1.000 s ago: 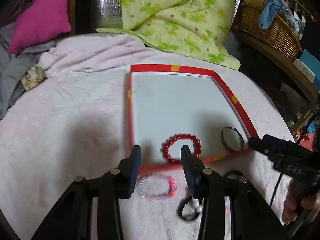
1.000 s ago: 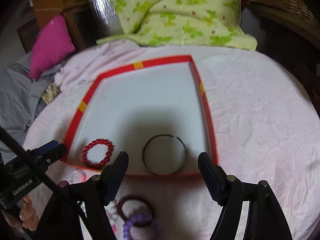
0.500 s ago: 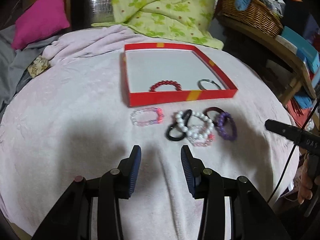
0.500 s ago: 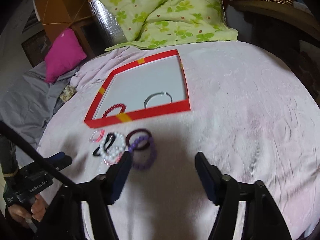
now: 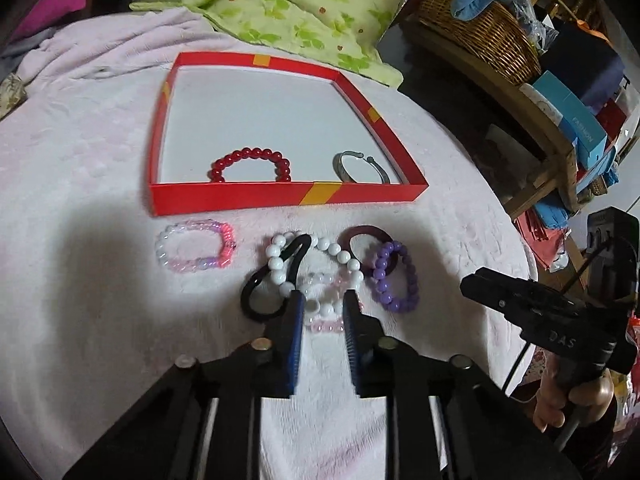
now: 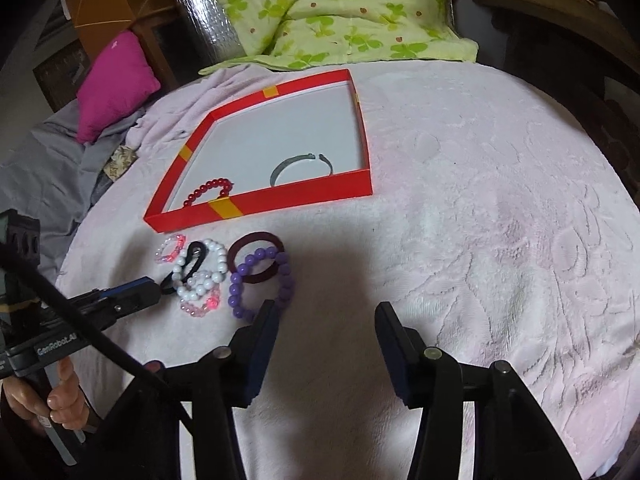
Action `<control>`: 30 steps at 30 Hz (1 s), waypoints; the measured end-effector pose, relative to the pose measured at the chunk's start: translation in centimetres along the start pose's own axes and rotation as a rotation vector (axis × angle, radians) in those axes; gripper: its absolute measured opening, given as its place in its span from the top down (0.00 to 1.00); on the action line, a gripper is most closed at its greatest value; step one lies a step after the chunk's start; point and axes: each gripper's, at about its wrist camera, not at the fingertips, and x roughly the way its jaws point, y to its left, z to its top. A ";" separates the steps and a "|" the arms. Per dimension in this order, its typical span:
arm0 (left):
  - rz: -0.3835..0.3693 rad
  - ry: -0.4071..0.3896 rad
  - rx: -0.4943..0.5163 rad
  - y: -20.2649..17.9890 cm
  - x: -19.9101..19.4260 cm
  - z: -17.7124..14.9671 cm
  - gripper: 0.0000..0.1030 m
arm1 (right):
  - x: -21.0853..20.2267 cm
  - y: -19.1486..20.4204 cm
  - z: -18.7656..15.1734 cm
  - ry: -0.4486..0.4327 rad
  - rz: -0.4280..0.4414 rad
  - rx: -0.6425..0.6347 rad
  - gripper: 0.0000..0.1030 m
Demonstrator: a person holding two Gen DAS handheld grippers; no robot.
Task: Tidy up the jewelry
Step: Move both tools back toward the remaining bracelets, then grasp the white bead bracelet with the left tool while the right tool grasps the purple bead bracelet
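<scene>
Reaching down over the pile of bracelets on the pink blanket (image 5: 100,240), the left gripper (image 5: 322,312) has just been closing, a little apart, around the white bead bracelet (image 5: 320,276). The right gripper (image 6: 326,316) has just been closing too, standing apart, holding nothing.

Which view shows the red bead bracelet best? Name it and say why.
The left wrist view. There the red bead bracelet lies near the middle, large, with most of its loop clear above the red box's front wall. In the right wrist view the bracelet is smaller, off to the left, and about half hidden by that wall.
</scene>
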 end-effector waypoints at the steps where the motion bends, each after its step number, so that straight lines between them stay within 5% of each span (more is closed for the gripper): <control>1: -0.004 0.008 -0.010 0.2 0.4 0.2 0.85 | 0.1 0.1 0.1 0.004 0.007 -0.003 0.49; 11: 0.081 0.019 -0.018 1.1 1.3 0.5 0.87 | 1.9 1.7 0.1 0.046 0.073 -0.029 0.49; 14: 0.127 0.040 0.005 1.2 1.6 0.2 0.87 | 2.7 2.5 0.0 0.059 0.075 -0.040 0.61; 19: 0.094 0.036 0.002 1.6 1.0 0.1 0.87 | 3.6 3.4 0.4 0.045 0.053 -0.039 0.62; 26: 0.089 0.020 -0.028 2.1 0.8 0.6 0.85 | 5.6 4.4 0.5 0.038 -0.055 -0.085 0.90; 30: 0.083 0.017 -0.043 1.9 1.7 1.0 0.85 | 4.5 4.0 0.4 -0.002 -0.070 -0.074 0.90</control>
